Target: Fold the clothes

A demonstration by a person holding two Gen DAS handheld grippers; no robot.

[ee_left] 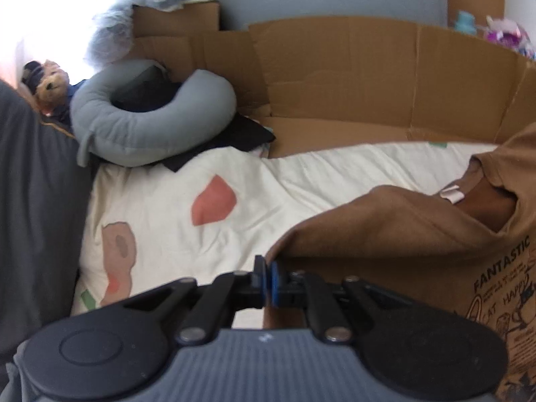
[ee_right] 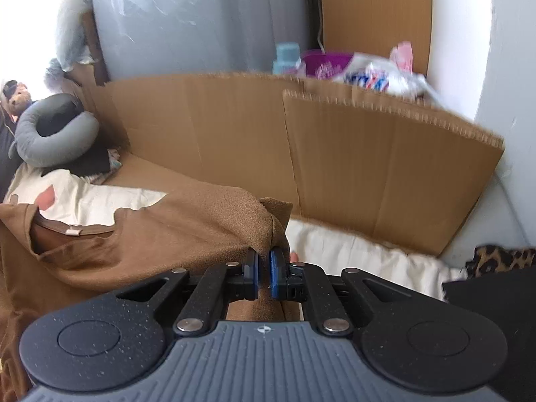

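Both tools grip a brown T-shirt [ee_left: 418,234] above a cream bedspread [ee_left: 174,207]: the left tool [ee_left: 267,279] is clenched on the fabric's edge, the shirt spreading to its right, printed front showing; the right tool [ee_right: 264,274] pinches a bunched fold, the collar lying to its left. Ahead of both stands a cardboard wall [ee_right: 234,134], a grey neck pillow [ee_left: 140,127] far left
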